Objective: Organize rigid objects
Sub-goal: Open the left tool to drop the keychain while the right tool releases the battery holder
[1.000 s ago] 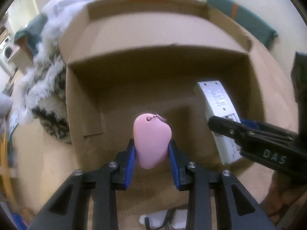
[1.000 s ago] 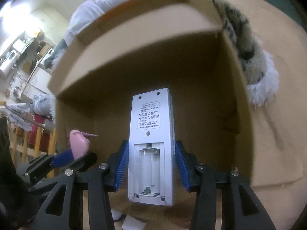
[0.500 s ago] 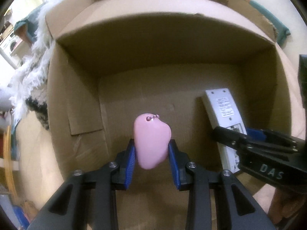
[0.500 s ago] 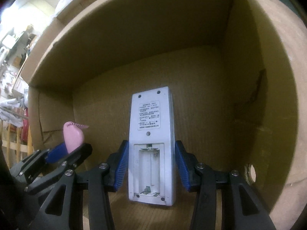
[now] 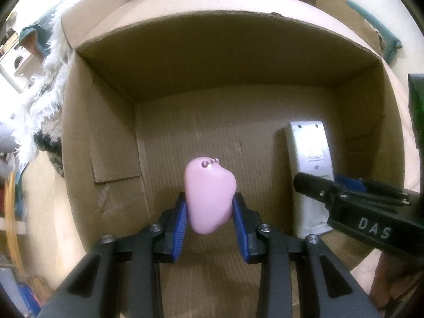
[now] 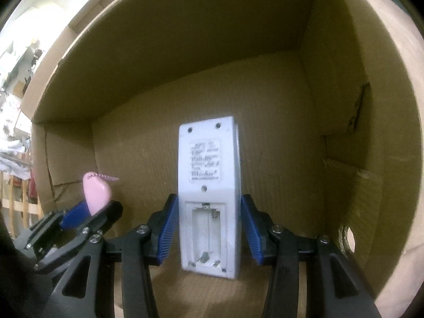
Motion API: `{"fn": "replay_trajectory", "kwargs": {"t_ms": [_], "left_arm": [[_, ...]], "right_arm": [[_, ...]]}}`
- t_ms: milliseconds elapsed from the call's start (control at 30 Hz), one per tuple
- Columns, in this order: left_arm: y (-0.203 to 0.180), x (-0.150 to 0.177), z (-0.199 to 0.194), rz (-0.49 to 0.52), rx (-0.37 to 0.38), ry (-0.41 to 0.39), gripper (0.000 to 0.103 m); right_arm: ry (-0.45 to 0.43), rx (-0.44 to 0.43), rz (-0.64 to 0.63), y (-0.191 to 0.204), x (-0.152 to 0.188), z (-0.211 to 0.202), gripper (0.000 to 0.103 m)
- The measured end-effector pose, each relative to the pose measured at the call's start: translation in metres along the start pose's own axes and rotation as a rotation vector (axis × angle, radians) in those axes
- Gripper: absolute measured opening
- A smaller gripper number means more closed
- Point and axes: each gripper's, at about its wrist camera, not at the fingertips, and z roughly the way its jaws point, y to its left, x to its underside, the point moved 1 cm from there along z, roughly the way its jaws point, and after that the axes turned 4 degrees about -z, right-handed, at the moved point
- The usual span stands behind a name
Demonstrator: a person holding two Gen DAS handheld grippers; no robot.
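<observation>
My left gripper is shut on a pink rounded object with a small bead chain, held low inside an open cardboard box. The pink object also shows in the right wrist view. My right gripper stands around a white remote control, back side up with its battery bay open. Its blue pads show small gaps to the remote's sides, and the remote's lower end appears to rest on the box floor. The remote also shows in the left wrist view.
The box walls close in on both grippers. A hole is in the right wall. White and patterned fluffy fabric lies outside the box on the left. A teal cloth lies beyond the far rim.
Both grippers have moved down and deeper into the box. The right gripper's pads have parted slightly from the remote. The left gripper still holds the pink object.
</observation>
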Motion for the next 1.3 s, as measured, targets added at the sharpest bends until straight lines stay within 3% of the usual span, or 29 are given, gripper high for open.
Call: {"fn": "replay_trajectory", "kwargs": {"t_ms": [67, 100, 200, 400, 500, 900, 1300], "left_arm": [[0.001, 0.002, 0.000, -0.003, 0.009, 0.007, 0.030], [0.003, 0.004, 0.001, -0.004, 0.013, 0.009, 0.030], [0.005, 0.007, 0.001, -0.005, 0.021, 0.014, 0.031], [0.001, 0.009, -0.013, -0.004, 0.067, -0.003, 0.058], [-0.002, 0.009, -0.021, 0.009, 0.041, -0.044, 0.065], [-0.011, 0.009, -0.034, 0.037, -0.042, -0.088, 0.066], [0.005, 0.006, -0.066, -0.022, -0.030, -0.152, 0.066]], "right_arm": [[-0.013, -0.010, -0.003, 0.001, -0.003, -0.004, 0.053], [-0.021, -0.010, -0.007, 0.002, -0.004, -0.007, 0.062], [-0.058, -0.045, -0.009, 0.005, -0.008, -0.015, 0.072], [-0.121, -0.096, -0.028, 0.010, -0.014, -0.030, 0.099], [-0.142, -0.112, -0.027, 0.009, -0.017, -0.036, 0.100], [-0.158, -0.109, -0.030, 0.015, -0.009, -0.040, 0.100], [-0.219, -0.122, -0.003, 0.013, -0.012, -0.064, 0.100]]}}
